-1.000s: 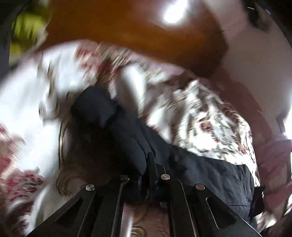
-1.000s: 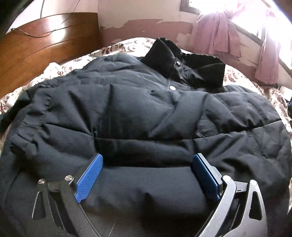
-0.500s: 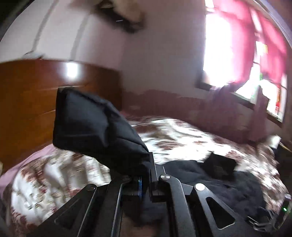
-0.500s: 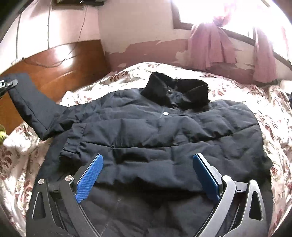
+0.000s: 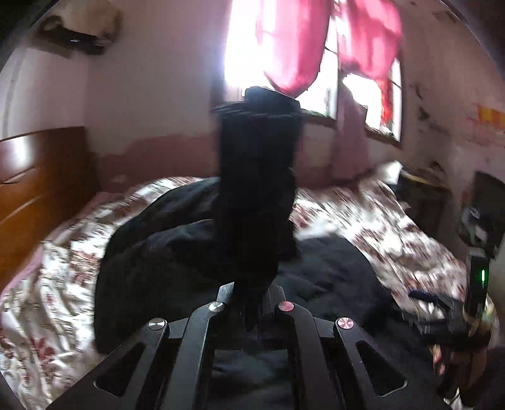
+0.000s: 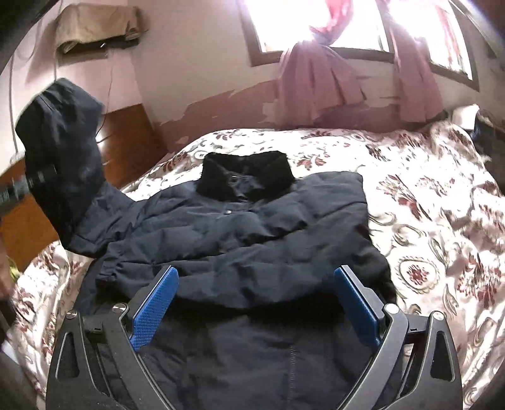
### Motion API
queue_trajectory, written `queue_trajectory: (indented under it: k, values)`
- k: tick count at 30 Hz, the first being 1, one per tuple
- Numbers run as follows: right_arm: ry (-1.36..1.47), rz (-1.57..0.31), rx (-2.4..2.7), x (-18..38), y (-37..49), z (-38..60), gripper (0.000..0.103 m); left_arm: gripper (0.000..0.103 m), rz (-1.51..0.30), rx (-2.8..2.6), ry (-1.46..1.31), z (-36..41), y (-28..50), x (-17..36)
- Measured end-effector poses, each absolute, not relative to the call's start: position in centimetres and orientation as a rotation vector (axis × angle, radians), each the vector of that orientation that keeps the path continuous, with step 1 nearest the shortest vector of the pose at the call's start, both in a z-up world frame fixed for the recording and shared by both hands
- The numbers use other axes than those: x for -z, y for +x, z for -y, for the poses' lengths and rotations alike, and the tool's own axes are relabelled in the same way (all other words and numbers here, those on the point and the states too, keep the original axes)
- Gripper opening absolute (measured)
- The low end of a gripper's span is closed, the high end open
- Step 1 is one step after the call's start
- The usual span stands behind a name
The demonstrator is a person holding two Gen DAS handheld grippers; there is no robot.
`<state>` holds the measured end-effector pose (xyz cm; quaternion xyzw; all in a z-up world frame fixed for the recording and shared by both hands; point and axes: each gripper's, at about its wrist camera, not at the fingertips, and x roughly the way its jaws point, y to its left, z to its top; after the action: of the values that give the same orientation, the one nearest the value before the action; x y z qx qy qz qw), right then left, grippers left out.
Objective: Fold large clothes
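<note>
Left gripper [image 5: 249, 302]: the jaws are clenched on the cuff end of the sleeve [image 5: 257, 189], which stands up in front of its camera.
Right gripper [image 6: 252, 302]: the jaws are released and wide, nothing between them; they hover above the lower part of the jacket [image 6: 252, 239].
Jacket: dark, padded, spread front-up on the bed [image 6: 426, 220], collar [image 6: 246, 173] toward the window [image 6: 315, 22].
Risk: the grip takes only the sleeve end (a slippery, puffy cloth), so it may slide out; a pull too strong could drag the whole body out of flat.
Left view only: the grip itself, though blurred.
Right view only: the whole jacket, and the sleeve lifted clear at the left.
</note>
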<state>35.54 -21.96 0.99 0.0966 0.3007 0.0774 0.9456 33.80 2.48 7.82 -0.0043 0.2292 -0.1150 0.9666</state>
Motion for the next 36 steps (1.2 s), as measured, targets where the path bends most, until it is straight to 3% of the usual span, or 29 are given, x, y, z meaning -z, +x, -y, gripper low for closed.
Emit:
queue_trajectory:
  k: [11,22,24,25,27,28,29,32,36]
  values:
    - [0.45,-0.691,-0.193,3.7,35.7,26.5,0.097,0.006,-0.733,0.373,0.105,6.9,34.4,1.9]
    - [0.739,-0.841,-0.341,9.6,36.6,26.5,0.094,0.012,-0.875,0.42,0.175,6.3,34.3,5.9]
    - [0.747,-0.857,-0.351,10.0,37.0,25.8,0.083,0.017,-0.895,0.44,0.177,6.2,34.2,6.2]
    - [0.743,-0.866,-0.35,10.1,37.1,25.5,0.075,0.026,-0.897,0.456,0.174,6.2,34.0,6.2]
    - [0.735,-0.885,-0.348,10.4,37.4,24.7,0.069,0.053,-0.902,0.479,0.168,6.3,33.9,6.2]
    - [0.725,-0.891,-0.342,10.5,37.4,24.4,0.069,0.082,-0.896,0.488,0.165,6.3,33.6,6.2]
    - [0.715,-0.895,-0.343,10.5,37.5,24.1,0.062,0.093,-0.868,0.488,0.165,6.4,33.2,5.9]
    - [0.714,-0.93,-0.335,10.9,37.7,23.4,0.037,0.093,-0.82,0.496,0.181,6.6,32.2,5.1]
    - [0.71,-0.944,-0.304,10.8,37.8,23.7,0.022,0.093,-0.795,0.465,0.139,5.0,31.4,3.7]
